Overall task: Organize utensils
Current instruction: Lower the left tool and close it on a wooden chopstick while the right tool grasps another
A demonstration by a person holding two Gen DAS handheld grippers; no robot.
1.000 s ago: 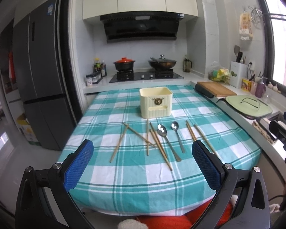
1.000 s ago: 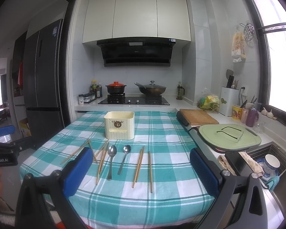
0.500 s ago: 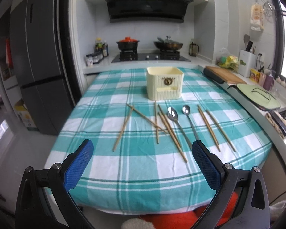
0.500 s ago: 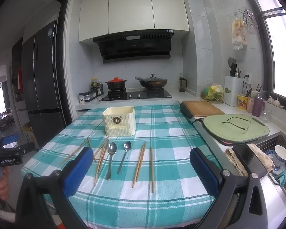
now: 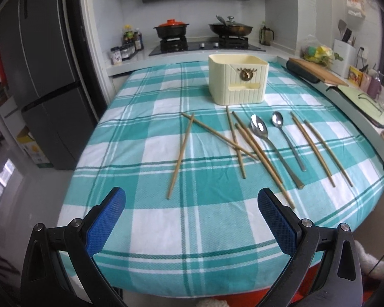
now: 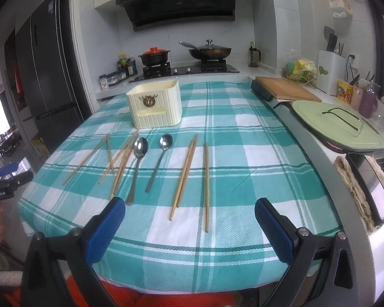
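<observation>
Table (image 5: pixel 146 138) w/ teal-white checked cloth fills both my views, biggest thing here. Behind it I see the stove (image 6: pixel 189 70) w/ a red-lidded pot (image 6: pixel 154 55) and a wok (image 6: pixel 209 50), fridge (image 5: pixel 41 76) off to the left side. Cutting board (image 6: pixel 286 90) and a green lid (image 6: pixel 338 125) sit on the counter along the table's right edge.

Cream utensil box (image 5: pixel 237 81) stands upright toward the far middle of the table, badge facing me. Just in front of it the utensils lie flat on the cloth: chopsticks (image 5: pixel 180 156) scattered left, some crossing each other; two more pairs on the right (image 6: pixel 184 176). Between those groups are 2 spoons, the bigger spoon (image 5: pixel 259 128) and the smaller spoon (image 5: pixel 277 121), bowls toward the box, handles toward me.

Left tool (image 5: pixel 192 206) hovers over the near edge of the table, blue pads spread wide, nothing between them. Right tool (image 6: pixel 189 211) same: spread wide, gripping nothing, above the near ends of the right chopsticks. Neither touches a utensil.
</observation>
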